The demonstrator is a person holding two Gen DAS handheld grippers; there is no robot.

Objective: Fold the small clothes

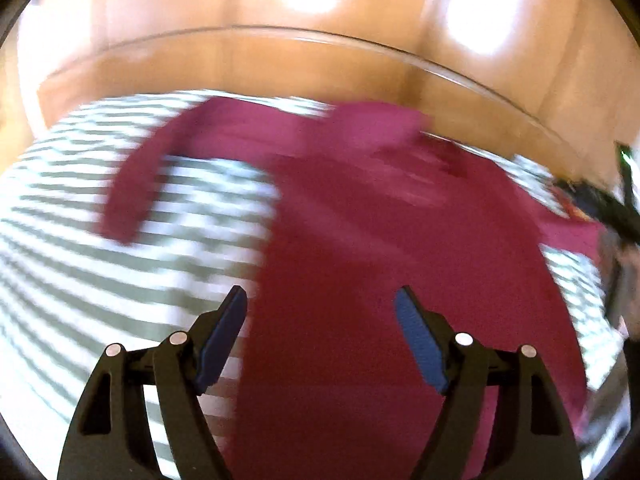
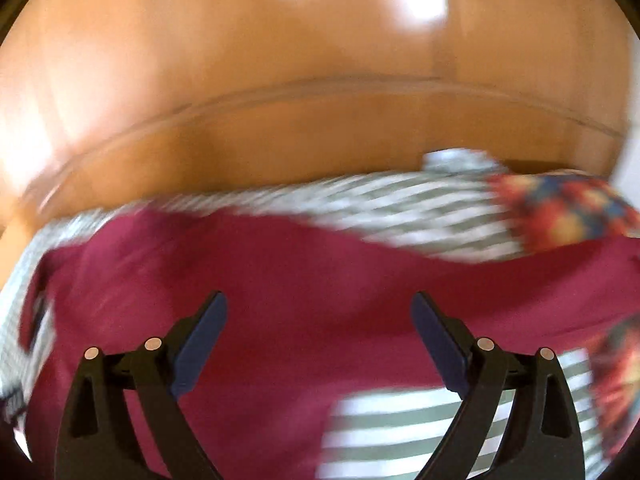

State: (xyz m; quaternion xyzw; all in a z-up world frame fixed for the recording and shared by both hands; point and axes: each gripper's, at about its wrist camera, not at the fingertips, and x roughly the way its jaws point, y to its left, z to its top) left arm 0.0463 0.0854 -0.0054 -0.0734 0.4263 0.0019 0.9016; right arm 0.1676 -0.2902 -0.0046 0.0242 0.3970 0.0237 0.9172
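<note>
A maroon garment (image 1: 360,240) lies spread on a green-and-white striped cloth (image 1: 100,240). One sleeve (image 1: 136,184) reaches out to the left. Above the garment's near edge my left gripper (image 1: 320,300) stands open, nothing between its blue pads (image 1: 222,336). In the right wrist view the same maroon garment (image 2: 248,280) fills the middle, blurred by motion. My right gripper (image 2: 320,304) hovers over it, open and wide, with nothing between its pads (image 2: 438,340). At the right edge of the left wrist view a dark shape, blurred, sits over the garment's far corner.
The striped cloth (image 2: 420,208) covers a glossy wooden surface whose raised rim (image 1: 320,40) curves behind it. Colourful patterned fabric (image 2: 568,208) lies at the right, beside the maroon garment, with another patch (image 2: 616,380) lower right. A small grey bundle (image 2: 456,162) sits at the cloth's far edge.
</note>
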